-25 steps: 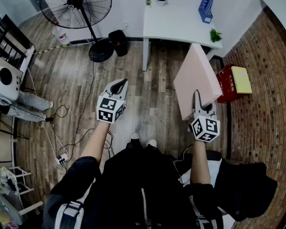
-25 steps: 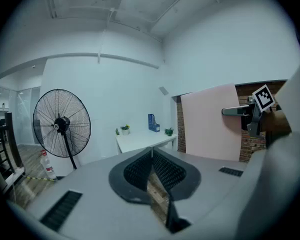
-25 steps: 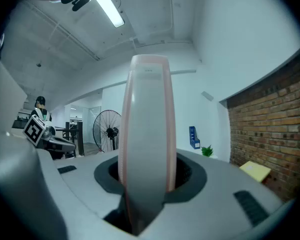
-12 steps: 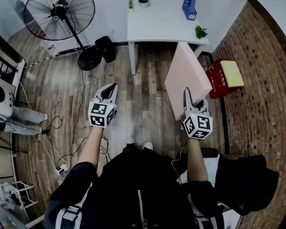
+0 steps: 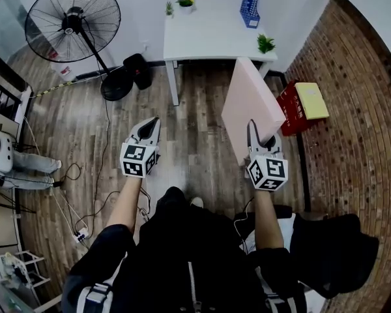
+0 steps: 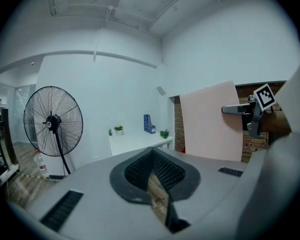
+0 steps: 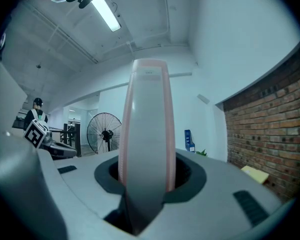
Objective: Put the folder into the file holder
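A large pink folder (image 5: 251, 106) stands upright in the air, with my right gripper (image 5: 253, 130) shut on its lower edge. In the right gripper view the folder's edge (image 7: 147, 129) rises straight out from between the jaws of the right gripper (image 7: 146, 179). The blue file holder (image 5: 249, 6) stands at the back right of a white table (image 5: 208, 38), well ahead of both grippers. My left gripper (image 5: 150, 124) hangs over the wooden floor to the left, jaws together and holding nothing. From the left gripper view the folder (image 6: 210, 121) shows at right and the file holder (image 6: 149, 124) far off.
Small potted plants (image 5: 265, 43) sit on the table. A big standing fan (image 5: 72, 21) with a dark base stands at the left. A red box topped by a yellow pad (image 5: 311, 100) lies by the brick wall on the right. Cables run over the floor at left.
The head view has shifted: the table, file holder and fan have slid leftward in the picture. Both grippers keep their pose, and the folder stays in the right one.
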A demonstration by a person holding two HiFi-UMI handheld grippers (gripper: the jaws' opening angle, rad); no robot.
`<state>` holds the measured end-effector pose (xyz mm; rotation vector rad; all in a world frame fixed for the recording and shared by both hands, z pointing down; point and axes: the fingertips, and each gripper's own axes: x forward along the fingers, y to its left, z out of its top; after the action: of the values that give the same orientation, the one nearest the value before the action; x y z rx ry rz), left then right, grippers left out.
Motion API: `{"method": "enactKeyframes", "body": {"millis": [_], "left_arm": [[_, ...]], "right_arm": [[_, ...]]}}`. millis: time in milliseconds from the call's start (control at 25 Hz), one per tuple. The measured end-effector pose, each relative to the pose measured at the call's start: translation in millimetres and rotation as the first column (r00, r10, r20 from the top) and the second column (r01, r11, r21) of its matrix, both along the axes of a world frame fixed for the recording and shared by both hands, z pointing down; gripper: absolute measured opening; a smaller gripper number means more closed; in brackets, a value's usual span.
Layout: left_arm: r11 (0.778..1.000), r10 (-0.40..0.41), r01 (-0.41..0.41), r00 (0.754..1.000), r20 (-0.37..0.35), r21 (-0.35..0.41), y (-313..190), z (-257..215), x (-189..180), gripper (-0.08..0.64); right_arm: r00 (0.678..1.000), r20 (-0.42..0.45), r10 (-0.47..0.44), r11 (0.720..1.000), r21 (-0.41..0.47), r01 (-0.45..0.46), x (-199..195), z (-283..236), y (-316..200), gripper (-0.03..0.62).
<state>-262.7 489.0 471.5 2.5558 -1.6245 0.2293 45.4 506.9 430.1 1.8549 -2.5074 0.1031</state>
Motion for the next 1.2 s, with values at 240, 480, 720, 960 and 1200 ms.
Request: {"method": "enactKeyframes", "body": {"millis": [240,480,720,960,1200], "left_arm": [[1.000,0.021,-0.021,1.000,-0.002,-0.017,-18.5,5.4,19.3,0.023],[0.999,0.037,-0.037,0.999,-0.011,-0.018,-53.1,9.4,33.1,0.023],[0.997,0.061,-0.062,0.998,-0.022,-0.035,-113.6,22.4,42.8,0.023],[0.995,0.085,-0.086,0.996,-0.035,-0.053,-189.6,29.3,43.6,0.023],[0.994,0.100,-0.102,0.994,-0.050,-0.038,-270.0,20.0,31.5,0.023]], "right_arm": [[1.000,0.007,0.015,1.000,-0.004,-0.015,18.1,-0.6,-15.4,0.153],[1.000,0.004,0.028,1.000,-0.011,-0.028,28.4,2.8,-43.4,0.153],[0.999,-0.005,0.038,0.999,-0.030,-0.038,30.4,13.0,-97.0,0.153],[0.999,-0.015,0.045,0.997,-0.058,-0.046,23.8,18.3,-169.8,0.152],[0.998,-0.025,0.061,0.997,-0.053,-0.063,10.3,6.7,-241.8,0.153]]}}
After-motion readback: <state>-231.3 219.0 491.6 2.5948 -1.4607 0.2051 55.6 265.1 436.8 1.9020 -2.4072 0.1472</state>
